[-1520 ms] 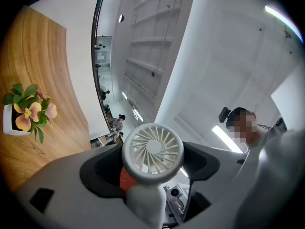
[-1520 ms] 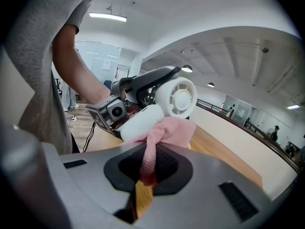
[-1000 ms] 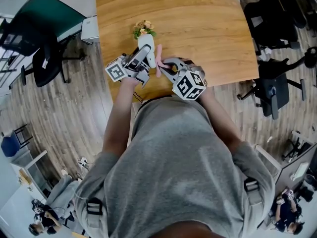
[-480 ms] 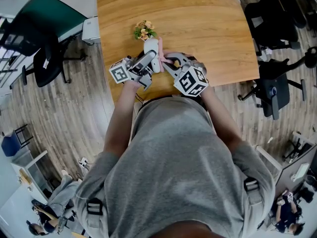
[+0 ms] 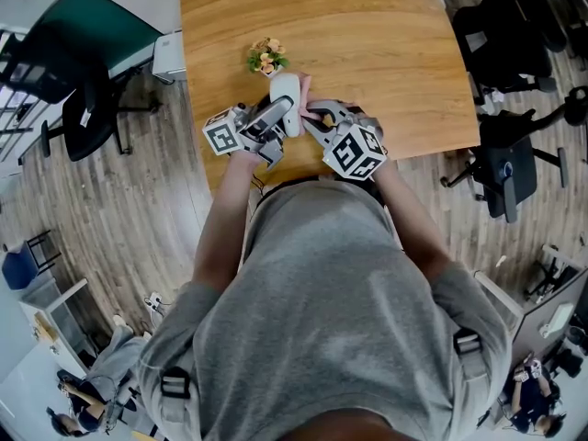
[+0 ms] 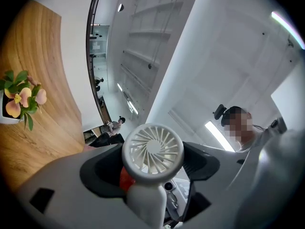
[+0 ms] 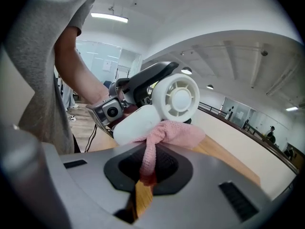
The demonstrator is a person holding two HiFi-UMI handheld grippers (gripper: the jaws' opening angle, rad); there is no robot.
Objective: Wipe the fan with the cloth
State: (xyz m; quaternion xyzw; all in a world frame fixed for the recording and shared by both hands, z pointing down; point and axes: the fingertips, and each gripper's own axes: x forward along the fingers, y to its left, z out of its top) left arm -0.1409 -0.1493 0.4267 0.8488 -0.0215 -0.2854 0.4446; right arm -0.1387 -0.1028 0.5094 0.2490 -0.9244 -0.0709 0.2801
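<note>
A small white hand-held fan (image 5: 286, 99) is held above the wooden table (image 5: 386, 53); my left gripper (image 5: 268, 118) is shut on its handle. In the left gripper view the round grille (image 6: 153, 151) rises just past the jaws, which close on the handle (image 6: 145, 202). My right gripper (image 5: 314, 118) is shut on a pink knitted cloth (image 7: 167, 132). That cloth lies bunched against the underside of the fan's body (image 7: 138, 123), below the fan head (image 7: 177, 99). The cloth (image 5: 303, 97) shows as a pink strip beside the fan in the head view.
A small white pot of flowers (image 5: 266, 58) stands on the table just beyond the fan, and shows at the left (image 6: 19, 99) in the left gripper view. Office chairs (image 5: 505, 145) stand right of the table, another chair (image 5: 83, 108) to its left.
My left gripper has shifted a little to the right with the fan, bringing the fan closer to the cloth. The right gripper has stayed nearly in place.
</note>
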